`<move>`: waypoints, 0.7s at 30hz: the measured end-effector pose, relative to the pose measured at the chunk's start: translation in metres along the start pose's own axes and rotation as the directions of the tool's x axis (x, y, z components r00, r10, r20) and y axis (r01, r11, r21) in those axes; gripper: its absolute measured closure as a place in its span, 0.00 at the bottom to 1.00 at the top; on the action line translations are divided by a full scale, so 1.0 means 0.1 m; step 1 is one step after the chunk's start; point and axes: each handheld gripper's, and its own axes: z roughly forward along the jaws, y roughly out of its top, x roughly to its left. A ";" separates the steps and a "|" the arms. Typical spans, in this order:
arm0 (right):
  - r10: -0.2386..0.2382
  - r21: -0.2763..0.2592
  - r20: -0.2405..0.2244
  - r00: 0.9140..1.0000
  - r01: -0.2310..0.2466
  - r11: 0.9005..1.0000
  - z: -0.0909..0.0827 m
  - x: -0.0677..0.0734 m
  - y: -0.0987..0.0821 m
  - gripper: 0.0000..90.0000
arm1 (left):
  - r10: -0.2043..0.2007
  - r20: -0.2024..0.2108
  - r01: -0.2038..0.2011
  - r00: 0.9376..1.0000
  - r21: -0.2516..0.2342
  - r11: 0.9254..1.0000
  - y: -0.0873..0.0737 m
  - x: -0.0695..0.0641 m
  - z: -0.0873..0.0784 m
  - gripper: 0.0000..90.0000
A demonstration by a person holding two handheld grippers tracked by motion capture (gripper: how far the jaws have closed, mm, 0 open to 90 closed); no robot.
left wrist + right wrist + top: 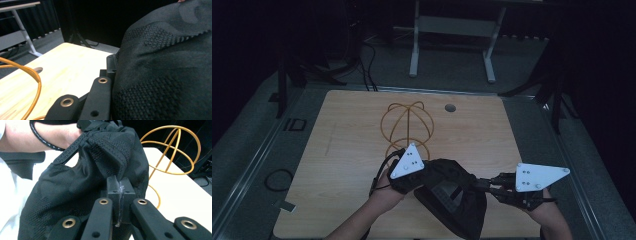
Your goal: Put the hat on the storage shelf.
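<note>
One black cap (457,195) of patterned mesh fabric is held up between the two grippers over the near edge of the wooden table (347,150), nearer the person than the single gold wire stand (407,125), a globe of thin hoops that stands on the middle of the tabletop. The left gripper (424,172) has the cap at its left side; in the left gripper view the fabric covers one jaw, so I cannot tell how the jaws stand. The right gripper (477,184) meets the cap's right side, and the right gripper view shows its two jaws pressed together on a fold of the cloth. Two hands hold the tools: the left hand (384,192) and the right hand (544,207), each gripper topped by one grey three-cornered plate. One round grommet hole (450,107) sits in the tabletop near the far edge. A white desk frame (452,40) stands on the floor beyond the table.
</note>
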 end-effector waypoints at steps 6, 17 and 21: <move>0.017 -0.032 0.002 1.000 -0.017 0.999 -0.06 0.00 0.02 1.00 | -0.006 0.004 0.006 1.000 0.003 1.000 0.01 0.00 -0.01 0.91; 0.091 -0.083 0.084 0.992 -0.084 0.993 -0.33 -0.10 -0.05 1.00 | -0.039 -0.019 0.039 0.999 0.002 0.999 -0.12 0.09 -0.12 0.73; 0.115 -0.096 0.122 0.986 -0.104 0.990 -0.39 -0.14 -0.06 1.00 | -0.047 -0.018 0.047 0.999 0.004 0.999 -0.18 0.11 -0.16 0.69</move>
